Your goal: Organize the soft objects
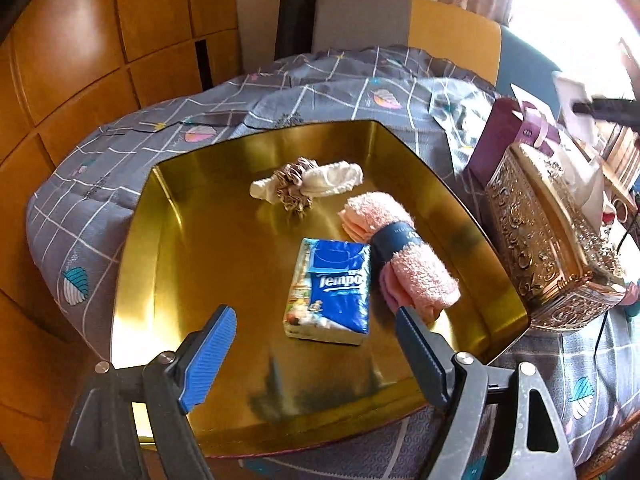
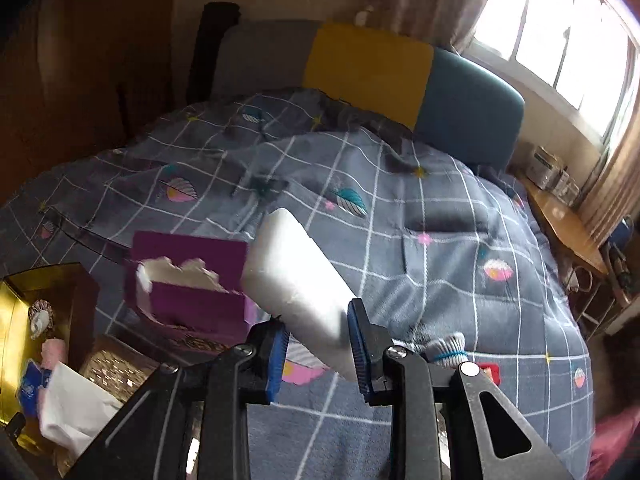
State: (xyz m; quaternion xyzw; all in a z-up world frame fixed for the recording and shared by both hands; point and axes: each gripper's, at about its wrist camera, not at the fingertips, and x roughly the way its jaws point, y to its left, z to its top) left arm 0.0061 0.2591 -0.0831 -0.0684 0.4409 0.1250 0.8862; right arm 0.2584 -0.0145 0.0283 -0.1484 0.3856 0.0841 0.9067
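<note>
Ahead of the spread, empty left gripper (image 1: 312,344) the gold tray (image 1: 180,264) holds a tissue pack (image 1: 330,286), a pink towel roll (image 1: 404,258) and a white cloth bundle (image 1: 316,184). Only the right view shows the right gripper (image 2: 318,346) pinching a white block (image 2: 296,276) over the bed (image 2: 460,216)

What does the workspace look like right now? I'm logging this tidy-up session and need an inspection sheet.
Surface: grey patterned quilt on a bed.
Job's things: gold metal tray holds blue tissue pack, rolled pink towel, white cloth with beige scrunchie.
Clutter: ornate gold tissue box, purple box.
Grippers: left gripper open, empty; right gripper shut on white foam block.
Cables: thin black cable.
Surroundings: wooden wardrobe, window.
</note>
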